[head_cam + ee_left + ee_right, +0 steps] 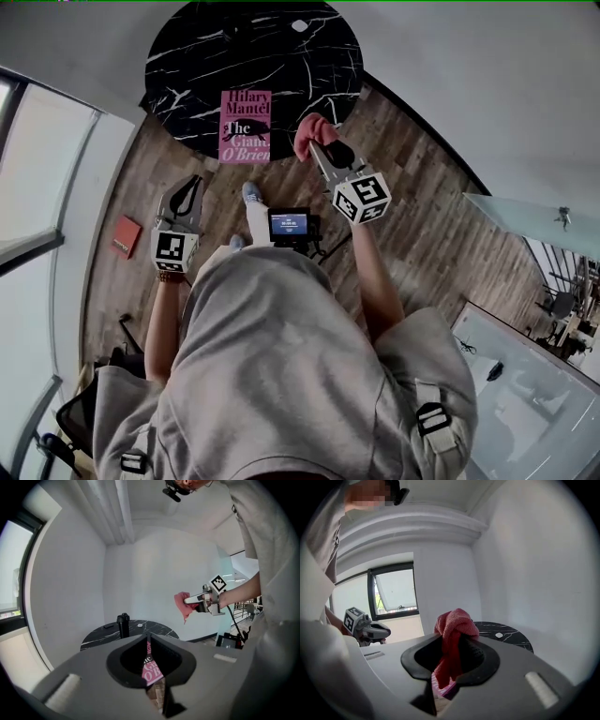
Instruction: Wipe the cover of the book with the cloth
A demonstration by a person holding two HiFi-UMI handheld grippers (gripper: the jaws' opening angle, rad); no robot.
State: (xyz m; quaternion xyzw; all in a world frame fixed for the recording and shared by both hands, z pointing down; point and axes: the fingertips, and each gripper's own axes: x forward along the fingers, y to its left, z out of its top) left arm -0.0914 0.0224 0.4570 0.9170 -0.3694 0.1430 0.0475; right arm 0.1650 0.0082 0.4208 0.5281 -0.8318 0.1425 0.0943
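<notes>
A pink book (245, 127) lies flat at the near edge of a round black marble table (309, 66). My right gripper (319, 150) is shut on a red cloth (314, 134) and holds it in the air just right of the book. In the right gripper view the cloth (454, 627) bunches up between the jaws. My left gripper (190, 185) hangs lower left of the book, shut and empty. In the left gripper view the book (151, 671) shows through the slit of the closed jaws, and the cloth (183, 604) hangs from the right gripper (193, 600).
A black bottle (123, 624) and a small white object (300, 25) stand on the table's far side. A red flat thing (125, 235) lies on the wooden floor at left. A device with a lit screen (290, 225) sits in front of the person. Glass tables (525, 220) stand at right.
</notes>
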